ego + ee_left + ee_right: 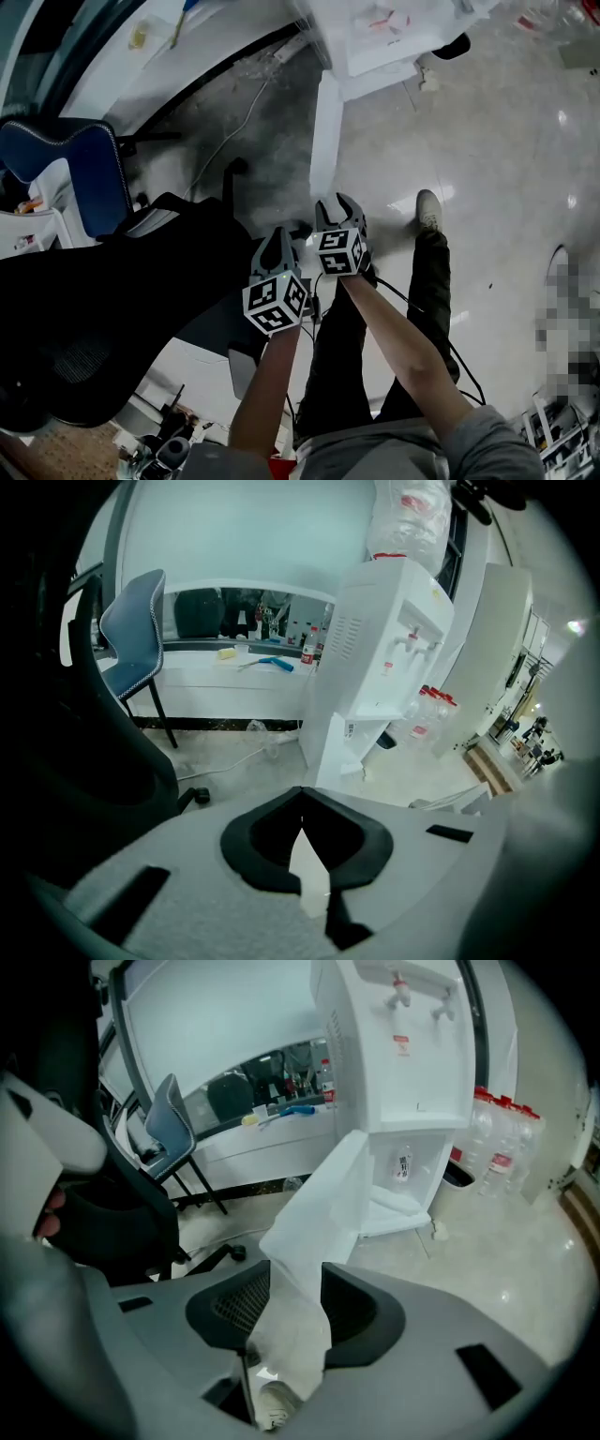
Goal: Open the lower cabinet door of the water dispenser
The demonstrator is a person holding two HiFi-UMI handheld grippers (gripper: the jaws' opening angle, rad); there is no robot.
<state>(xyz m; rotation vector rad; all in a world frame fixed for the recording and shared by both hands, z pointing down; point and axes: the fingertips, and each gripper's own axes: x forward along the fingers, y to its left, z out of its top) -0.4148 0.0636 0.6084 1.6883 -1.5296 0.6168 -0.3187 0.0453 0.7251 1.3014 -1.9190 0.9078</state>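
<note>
The white lower cabinet door (323, 1194) of the white plastic water dispenser (403, 1063) stands swung wide open. The right tool (295, 1274) has its jaws apart, the door's edge between them, seemingly unpinched. The left tool (301, 797) is closed and empty. Best to draw clear without nudging the door shut.

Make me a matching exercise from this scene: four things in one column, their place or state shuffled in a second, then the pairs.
Things
1. lower cabinet door
2. blue chair
3. red-capped bottles
4. black mesh chair

Place or state
A. stands at the white counter
B. swung open
C. fills the lower left of the head view
D. on the floor beside the water dispenser

Pairs: 1-B, 2-A, 3-D, 4-C
</note>
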